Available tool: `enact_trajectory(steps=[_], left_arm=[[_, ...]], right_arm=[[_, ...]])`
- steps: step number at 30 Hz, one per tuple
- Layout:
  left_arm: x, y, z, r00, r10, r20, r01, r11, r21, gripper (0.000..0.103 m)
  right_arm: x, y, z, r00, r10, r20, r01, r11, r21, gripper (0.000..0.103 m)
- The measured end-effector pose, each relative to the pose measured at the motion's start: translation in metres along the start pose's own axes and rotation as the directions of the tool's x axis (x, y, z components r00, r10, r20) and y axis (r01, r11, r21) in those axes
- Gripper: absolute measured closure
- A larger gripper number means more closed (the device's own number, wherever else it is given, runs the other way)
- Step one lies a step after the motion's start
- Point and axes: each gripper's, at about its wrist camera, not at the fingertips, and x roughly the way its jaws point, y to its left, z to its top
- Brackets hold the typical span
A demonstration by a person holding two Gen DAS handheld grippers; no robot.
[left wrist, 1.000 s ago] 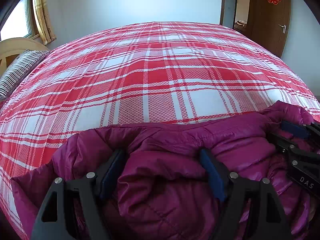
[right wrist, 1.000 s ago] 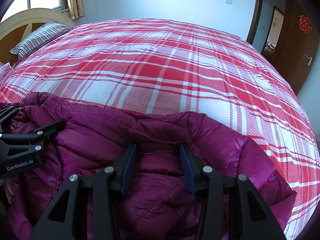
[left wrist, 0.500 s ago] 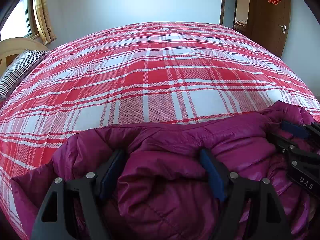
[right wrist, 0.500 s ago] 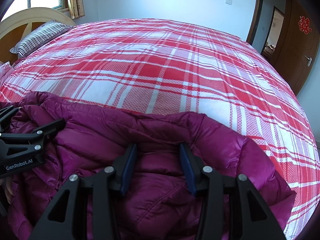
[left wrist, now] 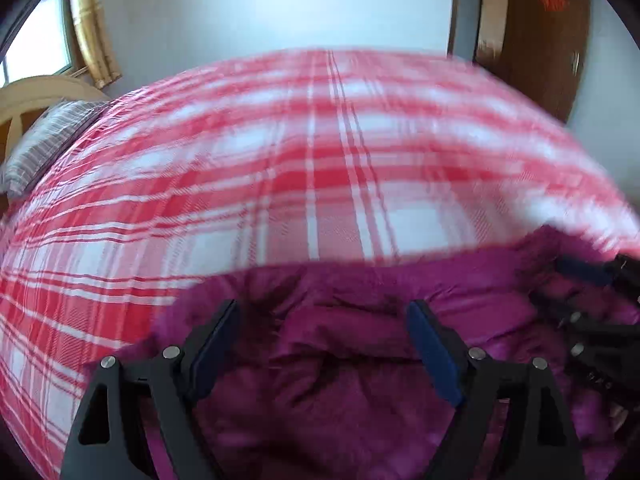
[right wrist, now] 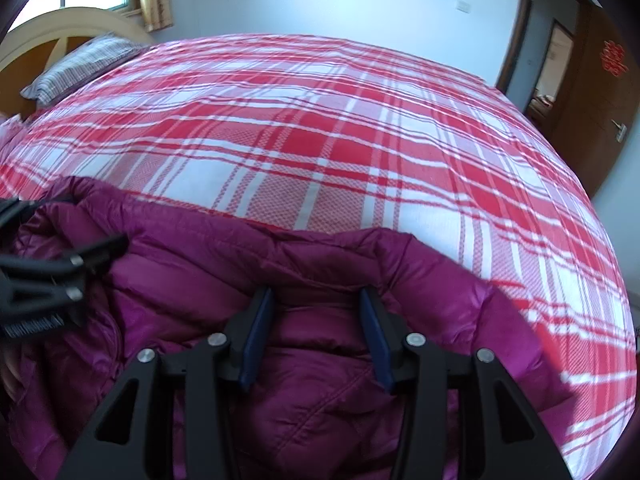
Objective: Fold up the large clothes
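A puffy purple jacket (left wrist: 340, 380) lies bunched at the near edge of a bed with a red and white plaid cover (left wrist: 280, 180). My left gripper (left wrist: 322, 306) hovers just above the jacket. Its jaws are opening and stand wide, with a fold lying loose between them and no pad pressing on it. My right gripper (right wrist: 316, 294) has a raised fold of the jacket (right wrist: 200, 280) between its blue pads, which still touch it as the jaws are opening. Each gripper shows at the edge of the other's view: the right gripper (left wrist: 592, 320) and the left gripper (right wrist: 60, 272).
The plaid cover (right wrist: 320, 140) stretches flat beyond the jacket. A striped pillow (right wrist: 80, 64) and a curved wooden headboard (right wrist: 60, 28) are at the far left under a window. A brown door (right wrist: 600, 80) stands at the far right.
My left gripper has lifted off the jacket and its jaws have spread wider, letting the fold go. The right gripper has stayed in place with its jaws slightly wider.
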Motion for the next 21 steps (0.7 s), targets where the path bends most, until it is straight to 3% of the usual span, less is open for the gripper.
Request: enact_trajectory(steps=[3,6,10,15,18,19,21], left_arm=[[-0.061,0.023,-0.005,0.993,-0.105,0.061,0.107,0.993,-0.043,0.018],[-0.116,0.041,-0.044,0.988,-0.137,0.076,0.138,0.990,-0.018,0.018],[-0.165,0.062,-0.133,0.986,-0.164,0.004,0.164,0.986,0.025,0.018],[-0.207,0.076,-0.239,0.970,-0.230,-0.082,0.229,0.973,-0.023,0.018],[-0.222,0.071,-0.278,0.970,-0.229,-0.079,0.228,0.973,-0.026,0.018],[-0.224,0.069,-0.293,0.963,-0.254,-0.092,0.251,0.967,-0.041,0.018],[-0.232,0.061,-0.307,0.974,-0.221,-0.053,0.221,0.975,-0.006,0.018]], right_arm=[[-0.046,-0.022,-0.006,1.000,-0.003,0.030,0.001,0.997,0.075,0.033],[-0.102,-0.041,-0.039,0.997,0.051,0.062,-0.059,0.989,0.138,0.025],[-0.162,-0.053,-0.122,0.995,0.100,-0.026,-0.095,0.986,0.138,0.024],[-0.217,-0.044,-0.234,0.974,0.162,-0.157,-0.140,0.980,0.143,0.022],[-0.233,-0.032,-0.291,0.965,0.154,-0.214,-0.120,0.979,0.165,0.022],[-0.237,-0.029,-0.305,0.965,0.144,-0.219,-0.107,0.980,0.170,0.022],[-0.242,-0.023,-0.336,0.964,0.146,-0.223,-0.097,0.971,0.218,0.022]])
